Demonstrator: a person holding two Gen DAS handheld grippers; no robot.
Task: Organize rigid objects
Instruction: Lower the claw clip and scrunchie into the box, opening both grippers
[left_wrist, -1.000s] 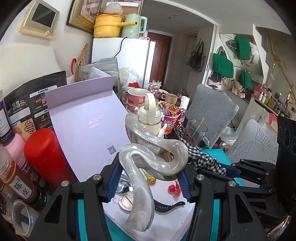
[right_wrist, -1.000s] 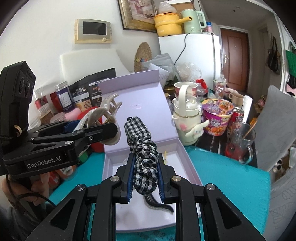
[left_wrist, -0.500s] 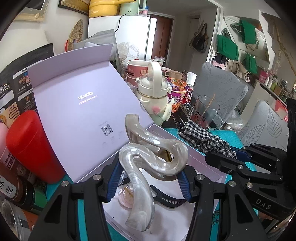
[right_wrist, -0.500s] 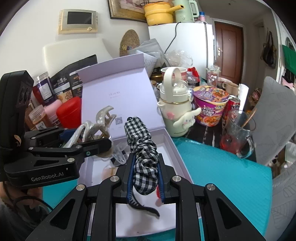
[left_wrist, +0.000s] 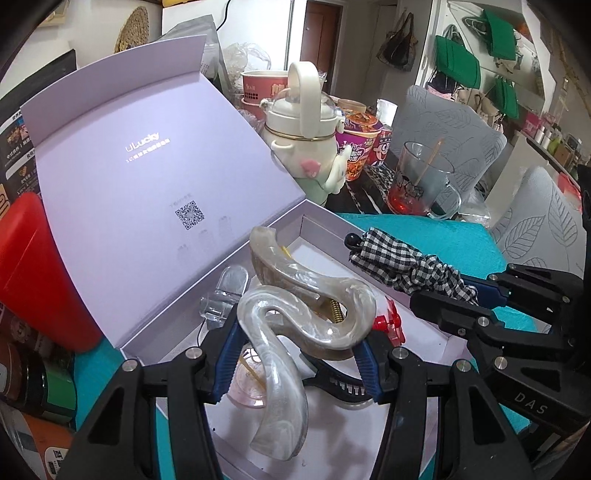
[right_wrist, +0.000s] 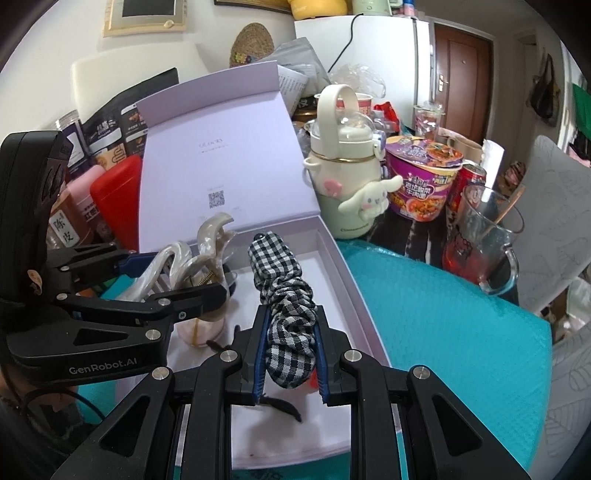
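Left gripper (left_wrist: 295, 354) is clamped on the big pearly-white wavy plastic hair claw (left_wrist: 295, 321), pads pressing its hinge end, teeth end pointing away to 12 o'clock. I have it hanging over the open lilac cardboard gift box (left_wrist: 332, 221), not touching the floor as far as I can tell.

Right gripper (right_wrist: 290, 347) is closed tight on the black-and-white gingham fabric hair clip (right_wrist: 286, 291), which sticks out forward above the box's right half. In the left view it sits at 3 o'clock of the claw, near but apart.

Already in the box: a clear plastic clip (left_wrist: 225, 295) at 10 o'clock of the claw, a black toothed clip (left_wrist: 332, 380) and a pink translucent clip (left_wrist: 245, 380) under it, a small red flower piece (left_wrist: 388, 325) at 3 o'clock.

Box lid stands open at the back. The box sits on a teal mat (right_wrist: 443, 314); a cream bottle with a loop handle (right_wrist: 343, 173) stands beyond its far right corner.
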